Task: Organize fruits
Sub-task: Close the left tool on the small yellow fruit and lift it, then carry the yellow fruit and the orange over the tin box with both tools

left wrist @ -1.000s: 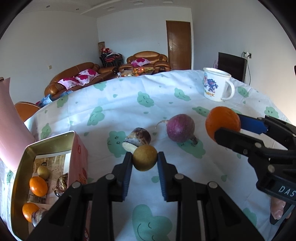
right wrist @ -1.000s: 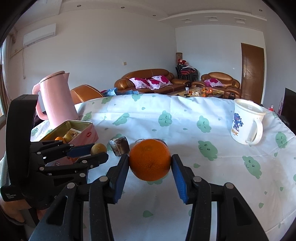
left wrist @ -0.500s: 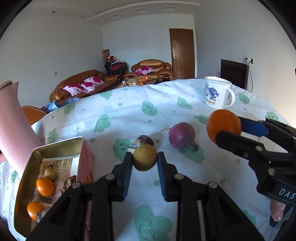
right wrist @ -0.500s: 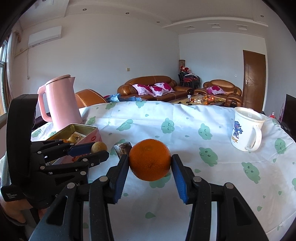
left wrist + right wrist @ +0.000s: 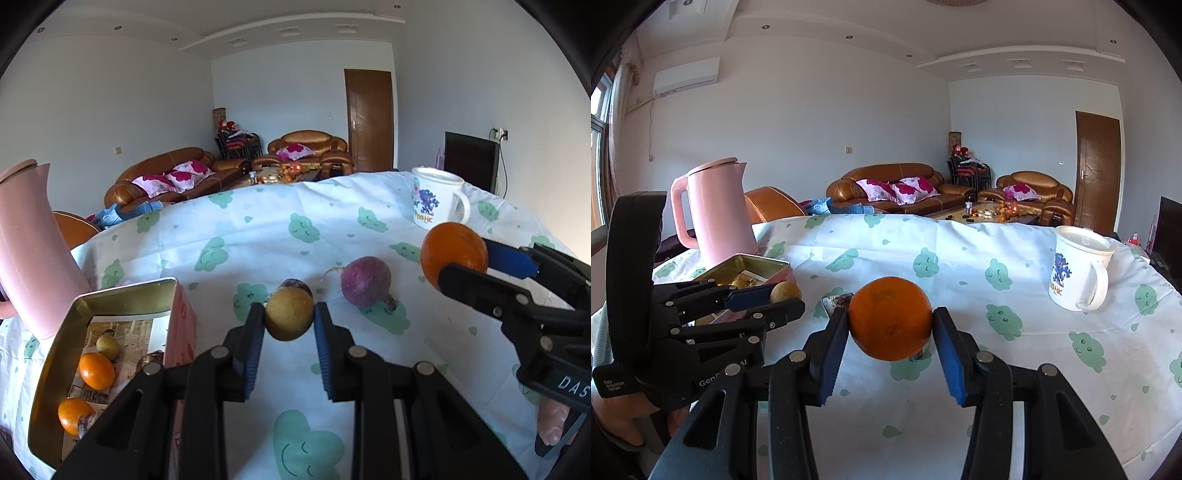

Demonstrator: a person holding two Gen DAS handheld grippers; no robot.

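My left gripper [image 5: 289, 319] is shut on a small yellow-brown fruit [image 5: 289, 313] and holds it above the tablecloth, right of the open pink tin [image 5: 59, 354]. The tin holds two oranges [image 5: 96, 370], a small yellow fruit and some dark ones. My right gripper [image 5: 890, 325] is shut on an orange [image 5: 890, 317], held above the table; it also shows in the left wrist view [image 5: 453, 252]. A purple round fruit [image 5: 365, 281] and a dark fruit [image 5: 295, 285] lie on the cloth behind the left gripper.
A pink kettle [image 5: 714, 210] stands behind the tin at the left. A white mug [image 5: 1076, 267] stands at the far right of the table. The white tablecloth with green cloud prints [image 5: 258, 229] covers the table. Sofas sit in the room beyond.
Both grippers have risen and tilted up with their fruits still held; the table sits lower in both views. The fruits on the cloth have not moved.
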